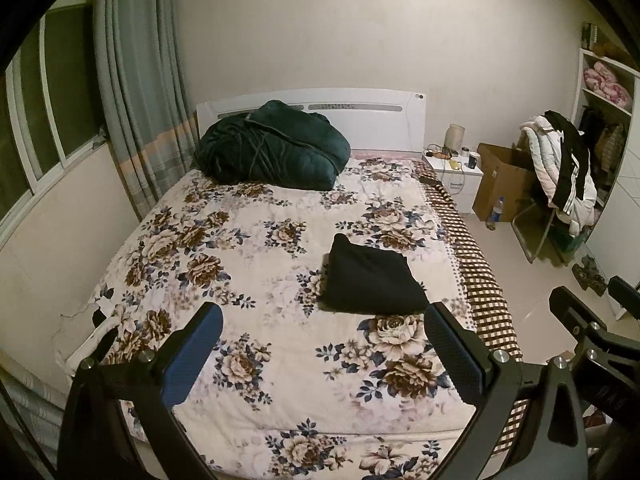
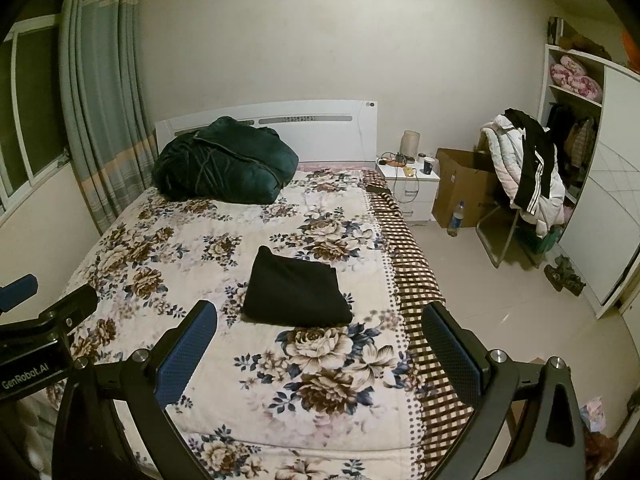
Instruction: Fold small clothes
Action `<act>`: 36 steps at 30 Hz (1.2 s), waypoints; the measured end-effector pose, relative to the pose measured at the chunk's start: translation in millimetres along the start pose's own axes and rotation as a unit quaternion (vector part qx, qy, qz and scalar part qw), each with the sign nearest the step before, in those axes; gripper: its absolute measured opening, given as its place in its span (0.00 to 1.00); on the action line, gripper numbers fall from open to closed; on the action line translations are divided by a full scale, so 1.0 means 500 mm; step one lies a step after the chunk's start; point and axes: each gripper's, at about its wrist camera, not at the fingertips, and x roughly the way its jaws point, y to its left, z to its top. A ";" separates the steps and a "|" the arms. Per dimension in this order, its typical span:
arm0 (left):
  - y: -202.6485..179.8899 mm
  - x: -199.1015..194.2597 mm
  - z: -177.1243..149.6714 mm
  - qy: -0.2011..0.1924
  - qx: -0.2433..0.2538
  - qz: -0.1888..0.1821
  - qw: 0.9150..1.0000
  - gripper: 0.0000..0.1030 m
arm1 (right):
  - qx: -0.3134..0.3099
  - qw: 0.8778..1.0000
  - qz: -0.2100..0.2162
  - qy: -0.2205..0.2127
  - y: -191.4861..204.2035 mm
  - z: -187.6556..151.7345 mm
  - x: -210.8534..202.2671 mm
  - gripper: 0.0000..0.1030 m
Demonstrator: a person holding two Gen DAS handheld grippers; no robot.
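Observation:
A small black garment [image 1: 370, 278] [image 2: 296, 290] lies folded into a compact square on the floral bedspread [image 1: 256, 248] [image 2: 188, 248], toward the bed's right side. My left gripper [image 1: 322, 320] hovers open above the foot of the bed, short of the garment, nothing between its fingers. My right gripper [image 2: 320, 318] is open too, held back from the garment and empty. In the left wrist view the right gripper's body shows at the right edge; in the right wrist view the left gripper's body shows at the left edge.
A dark green quilt bundle [image 1: 272, 148] [image 2: 224, 162] sits by the headboard. A white nightstand [image 1: 454, 178] [image 2: 412, 184], a cardboard box [image 2: 464, 186], a clothes-draped chair [image 1: 560, 168] [image 2: 528, 172] and a wardrobe [image 2: 600, 184] line the right. A curtain [image 1: 136, 80] hangs left.

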 end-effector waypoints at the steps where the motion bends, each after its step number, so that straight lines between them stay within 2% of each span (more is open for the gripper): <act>1: 0.002 -0.002 0.000 -0.001 -0.001 -0.001 1.000 1.00 | 0.000 1.000 0.001 0.000 0.000 0.001 0.000 1.00; 36: 0.000 -0.003 0.001 -0.002 0.000 0.001 1.000 1.00 | 0.007 1.000 -0.001 0.000 -0.006 -0.022 0.015 1.00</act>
